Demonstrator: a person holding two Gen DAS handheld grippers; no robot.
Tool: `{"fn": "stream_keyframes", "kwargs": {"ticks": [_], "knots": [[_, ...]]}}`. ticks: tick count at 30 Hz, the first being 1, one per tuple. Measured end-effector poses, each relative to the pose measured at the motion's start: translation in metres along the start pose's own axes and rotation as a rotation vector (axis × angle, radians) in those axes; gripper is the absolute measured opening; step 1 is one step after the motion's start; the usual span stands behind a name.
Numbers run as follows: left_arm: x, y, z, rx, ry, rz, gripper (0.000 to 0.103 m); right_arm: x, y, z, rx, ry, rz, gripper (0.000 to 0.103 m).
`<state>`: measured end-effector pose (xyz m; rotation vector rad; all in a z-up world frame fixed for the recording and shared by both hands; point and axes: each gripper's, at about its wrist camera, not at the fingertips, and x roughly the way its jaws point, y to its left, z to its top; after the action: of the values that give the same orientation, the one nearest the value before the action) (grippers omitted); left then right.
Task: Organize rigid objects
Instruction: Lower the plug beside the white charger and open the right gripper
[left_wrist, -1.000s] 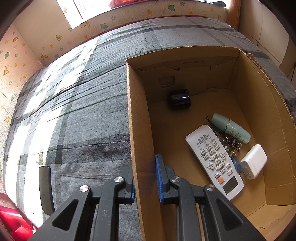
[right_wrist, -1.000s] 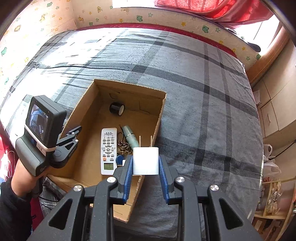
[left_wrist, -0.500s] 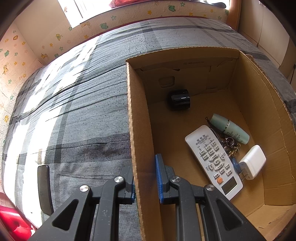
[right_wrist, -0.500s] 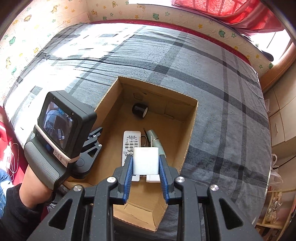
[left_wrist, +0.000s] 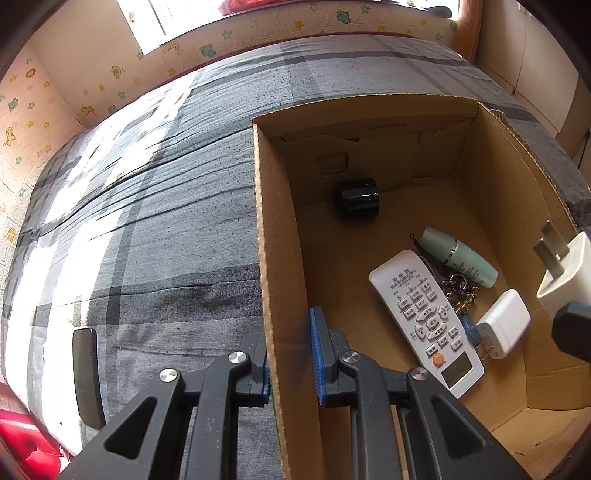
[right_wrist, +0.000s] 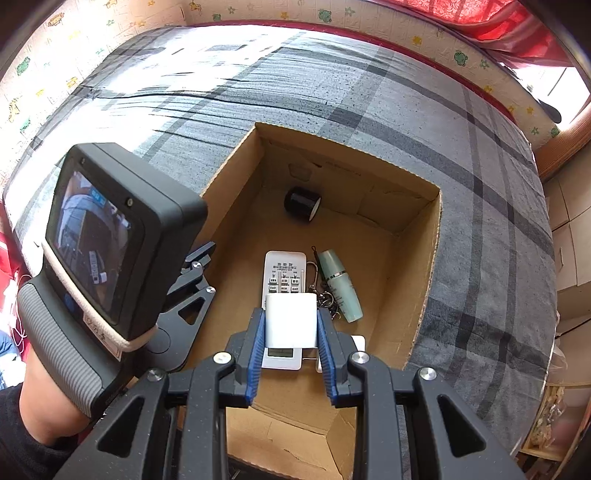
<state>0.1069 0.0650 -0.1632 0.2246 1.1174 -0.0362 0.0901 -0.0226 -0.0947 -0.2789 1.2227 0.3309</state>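
My right gripper (right_wrist: 291, 326) is shut on a white plug charger (right_wrist: 291, 320) and holds it above the open cardboard box (right_wrist: 424, 280), over the white remote (right_wrist: 284, 271). The held charger also shows at the right edge of the left wrist view (left_wrist: 567, 275), prongs pointing left. My left gripper (left_wrist: 290, 350) is shut on the box's left wall (left_wrist: 275, 266). In the box lie the remote (left_wrist: 424, 314), a second white charger (left_wrist: 504, 326), a mint green bottle (left_wrist: 460, 256), a bunch of keys (left_wrist: 460, 291) and a black cylinder (left_wrist: 358, 199).
The box sits on a bed with a grey plaid cover (right_wrist: 369, 92). A black flat object (left_wrist: 86, 376) lies on the cover left of the left gripper. Patterned wall padding (right_wrist: 332, 18) runs along the far side. Cabinets (right_wrist: 569, 236) stand to the right.
My right gripper has carried the white charger from beside the box's right wall to above the box interior, over the remote. The left gripper has kept its hold on the wall.
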Motion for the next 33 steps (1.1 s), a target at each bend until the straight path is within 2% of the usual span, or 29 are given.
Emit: {"fn": "stream_keyframes", "kwargs": {"ticks": [17, 33], "knots": [[0.001, 0.000, -0.001, -0.002, 0.000, -0.008, 0.018, 0.069, -0.005, -0.006, 0.048, 0.062, -0.019, 0.029], [0.000, 0.001, -0.001, -0.001, 0.000, -0.007, 0.018, 0.090, -0.013, -0.010, 0.075, 0.080, -0.021, 0.029]]}}
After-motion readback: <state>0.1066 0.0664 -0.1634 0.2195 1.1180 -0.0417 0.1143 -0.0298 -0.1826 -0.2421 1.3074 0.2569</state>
